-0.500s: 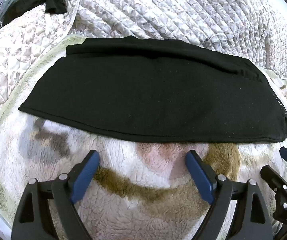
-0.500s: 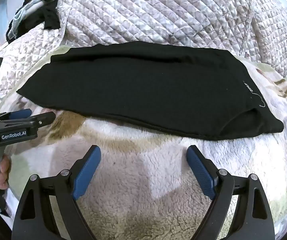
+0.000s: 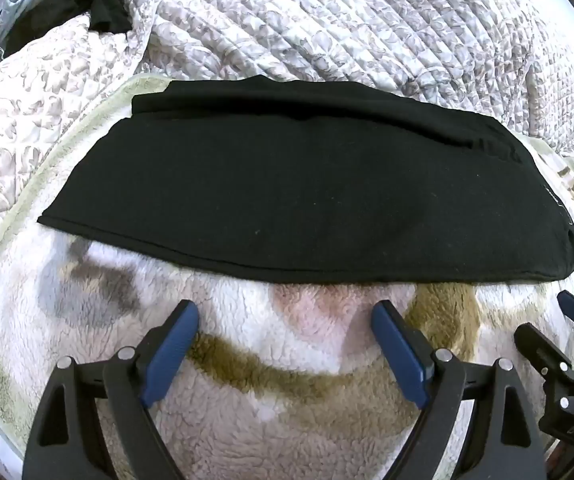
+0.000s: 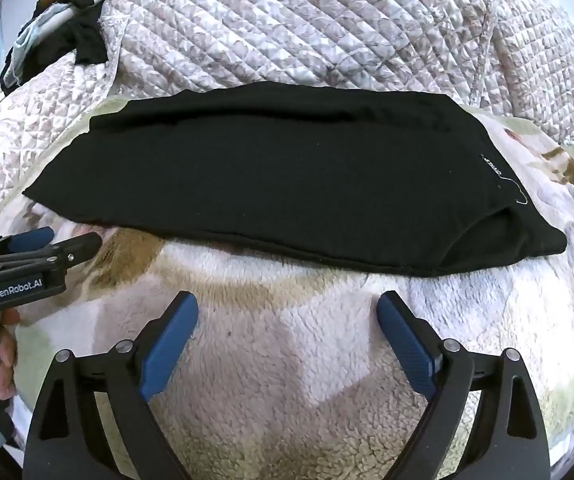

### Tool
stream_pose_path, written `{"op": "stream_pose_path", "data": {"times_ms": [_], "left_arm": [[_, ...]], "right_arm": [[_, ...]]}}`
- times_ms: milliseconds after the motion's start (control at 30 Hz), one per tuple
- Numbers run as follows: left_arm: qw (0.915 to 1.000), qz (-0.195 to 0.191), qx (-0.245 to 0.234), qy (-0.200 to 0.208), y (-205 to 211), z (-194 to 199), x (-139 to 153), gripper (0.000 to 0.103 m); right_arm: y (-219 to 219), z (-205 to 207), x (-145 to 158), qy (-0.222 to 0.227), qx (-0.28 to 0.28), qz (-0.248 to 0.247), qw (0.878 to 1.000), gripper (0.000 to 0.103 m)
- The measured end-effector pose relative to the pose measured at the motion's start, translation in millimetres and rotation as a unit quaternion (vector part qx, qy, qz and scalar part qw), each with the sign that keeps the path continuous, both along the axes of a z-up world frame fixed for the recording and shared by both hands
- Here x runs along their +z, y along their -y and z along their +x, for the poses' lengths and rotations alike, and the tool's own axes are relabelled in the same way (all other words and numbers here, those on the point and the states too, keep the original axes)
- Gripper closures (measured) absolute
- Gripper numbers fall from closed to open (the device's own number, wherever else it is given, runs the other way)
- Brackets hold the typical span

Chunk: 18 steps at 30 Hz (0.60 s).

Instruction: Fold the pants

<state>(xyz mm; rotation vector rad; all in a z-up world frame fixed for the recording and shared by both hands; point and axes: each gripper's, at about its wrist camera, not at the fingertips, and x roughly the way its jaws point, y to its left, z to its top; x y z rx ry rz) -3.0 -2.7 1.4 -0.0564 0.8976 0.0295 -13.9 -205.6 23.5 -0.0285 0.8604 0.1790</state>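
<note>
Folded black fabric pants [image 3: 307,200] lie flat on a fluffy patterned fleece blanket [image 3: 307,360]. The left claw [image 3: 285,316] and right claw [image 4: 287,308] gape wide, empty, near the pants' edge.

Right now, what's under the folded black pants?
The folded black pants lie on a fleecy patterned blanket; quilted floral bedding lies behind. Anything beneath the pants' middle is covered.

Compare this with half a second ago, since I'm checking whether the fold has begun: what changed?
Nothing visibly changed. The left gripper and right gripper stay open and empty over the fleece blanket, short of the near edge of the black pants, which lie flat, folded lengthwise, untouched.
</note>
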Motion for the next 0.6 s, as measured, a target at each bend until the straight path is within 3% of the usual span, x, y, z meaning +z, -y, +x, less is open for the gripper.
{"op": "stream_pose_path", "data": {"times_ms": [600], "left_arm": [[1.0, 0.007, 0.001, 0.004, -3.5, 0.4, 4.7, 0.013]], "right_arm": [[-9.6, 2.3, 1.6, -0.001, -0.012, -0.029, 1.0, 0.007]]}}
